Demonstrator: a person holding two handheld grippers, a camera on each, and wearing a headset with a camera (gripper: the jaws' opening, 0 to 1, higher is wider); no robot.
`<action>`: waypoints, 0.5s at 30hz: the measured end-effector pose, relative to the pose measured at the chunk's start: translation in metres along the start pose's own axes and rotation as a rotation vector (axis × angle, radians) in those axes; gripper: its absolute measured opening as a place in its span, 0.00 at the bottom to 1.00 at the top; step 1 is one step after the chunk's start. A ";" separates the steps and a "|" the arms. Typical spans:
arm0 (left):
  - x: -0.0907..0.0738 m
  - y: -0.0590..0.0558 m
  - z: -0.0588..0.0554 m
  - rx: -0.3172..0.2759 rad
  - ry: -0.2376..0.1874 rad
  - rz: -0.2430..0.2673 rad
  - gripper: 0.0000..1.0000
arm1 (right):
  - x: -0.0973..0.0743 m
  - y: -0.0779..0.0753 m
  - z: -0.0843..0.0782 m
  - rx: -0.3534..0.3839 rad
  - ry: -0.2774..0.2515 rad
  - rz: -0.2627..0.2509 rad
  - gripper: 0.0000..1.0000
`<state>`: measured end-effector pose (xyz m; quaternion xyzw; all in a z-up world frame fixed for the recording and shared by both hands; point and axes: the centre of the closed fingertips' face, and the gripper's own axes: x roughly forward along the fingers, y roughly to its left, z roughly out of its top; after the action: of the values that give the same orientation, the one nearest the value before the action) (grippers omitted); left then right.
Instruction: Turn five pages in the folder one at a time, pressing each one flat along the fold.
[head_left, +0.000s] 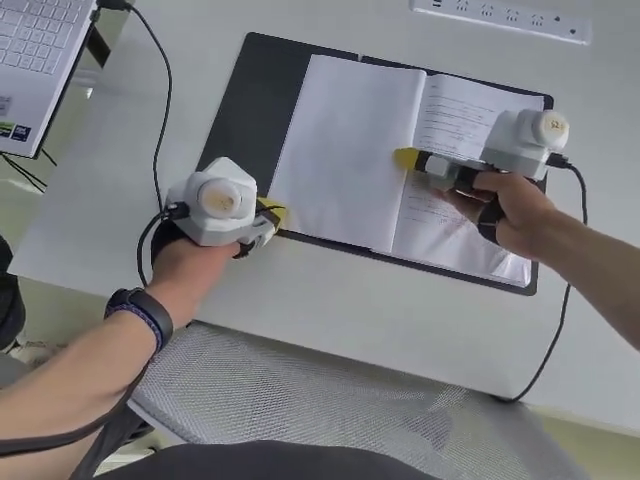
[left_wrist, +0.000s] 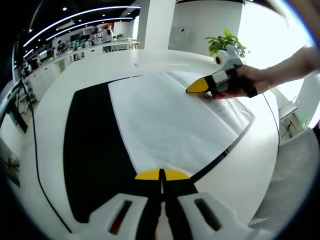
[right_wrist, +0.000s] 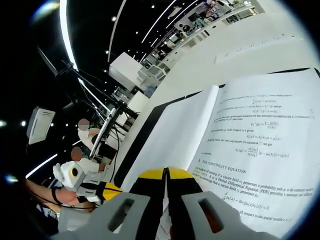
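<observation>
the white table (head_left: 330, 310) bears the black folder (head_left: 245, 100), lying open near its far edge. a blank page (head_left: 345, 150) lies over the folder's left half and a printed page (head_left: 470, 110) over the right. the right gripper (head_left: 405, 158) has its jaws pressed together on nothing, yellow tips at the fold. the left gripper (head_left: 272, 212), jaws likewise closed and empty, sits at the folder's near edge by the blank page's corner.
</observation>
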<state>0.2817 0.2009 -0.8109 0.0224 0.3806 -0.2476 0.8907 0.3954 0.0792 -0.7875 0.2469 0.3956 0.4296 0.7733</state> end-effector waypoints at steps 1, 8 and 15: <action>0.000 0.000 0.000 0.000 0.000 -0.002 0.00 | 0.001 -0.001 0.003 -0.003 -0.004 -0.001 0.00; -0.002 -0.001 0.001 0.001 0.001 -0.003 0.00 | 0.011 -0.023 0.031 0.039 -0.067 -0.020 0.00; -0.004 -0.002 0.002 -0.009 0.001 -0.004 0.00 | 0.017 -0.033 0.050 0.113 -0.148 -0.025 0.00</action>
<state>0.2797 0.2003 -0.8068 0.0175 0.3822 -0.2475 0.8901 0.4574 0.0745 -0.7896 0.3161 0.3639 0.3778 0.7905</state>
